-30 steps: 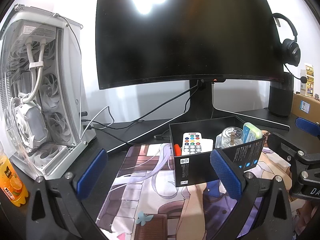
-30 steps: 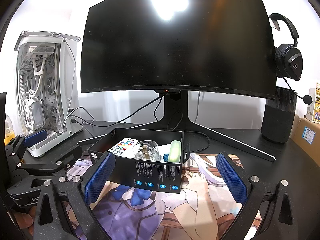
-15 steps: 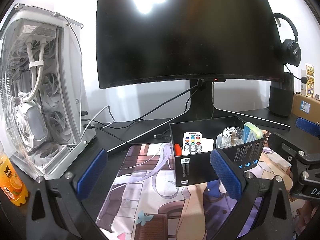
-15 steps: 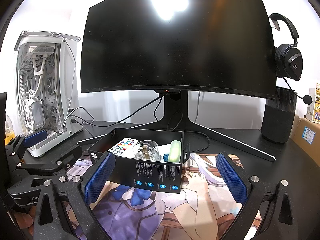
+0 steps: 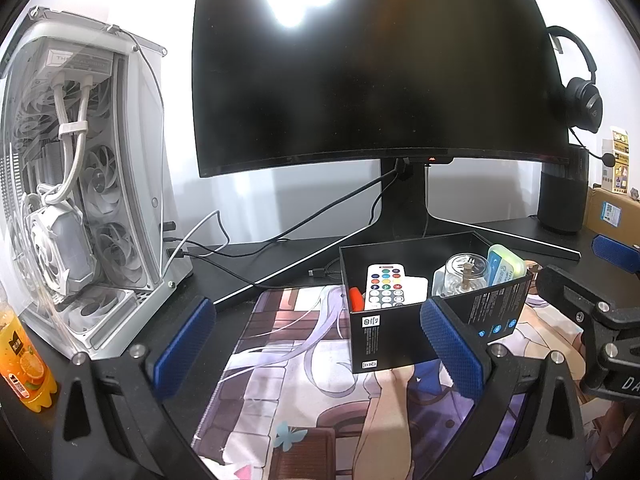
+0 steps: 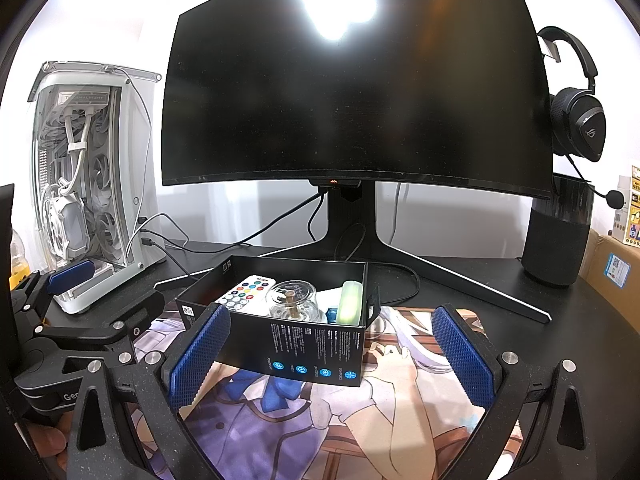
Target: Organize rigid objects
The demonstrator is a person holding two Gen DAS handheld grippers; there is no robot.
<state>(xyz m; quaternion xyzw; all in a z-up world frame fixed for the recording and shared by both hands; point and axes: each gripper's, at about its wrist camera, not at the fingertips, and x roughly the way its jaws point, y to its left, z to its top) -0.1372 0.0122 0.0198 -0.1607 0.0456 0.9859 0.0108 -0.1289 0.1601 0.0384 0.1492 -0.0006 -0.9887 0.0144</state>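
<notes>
An open black box (image 6: pixel 316 350) sits on a printed desk mat (image 6: pixel 320 420) on a dark tabletop (image 6: pixel 560 304), in front of a large curved monitor (image 6: pixel 352 92) with a blank screen. Inside the box lie a white remote control (image 5: pixel 385 286) with coloured buttons, a clear glass jar (image 6: pixel 293 300) and a pale green case (image 6: pixel 351 302) standing against the right wall; an orange item (image 5: pixel 356 299) shows beside the remote in the left wrist view. The left gripper (image 5: pixel 316 354) and the right gripper (image 6: pixel 332 358) both hover just short of the box, jaws spread wide and holding nothing. A white computer case (image 5: pixel 80 200) with visible fans stands to the left, an orange drink bottle (image 5: pixel 24 364) beside it. A black headset (image 6: pixel 580 120) hangs at the right above a dark cylindrical speaker (image 6: pixel 556 232).
</notes>
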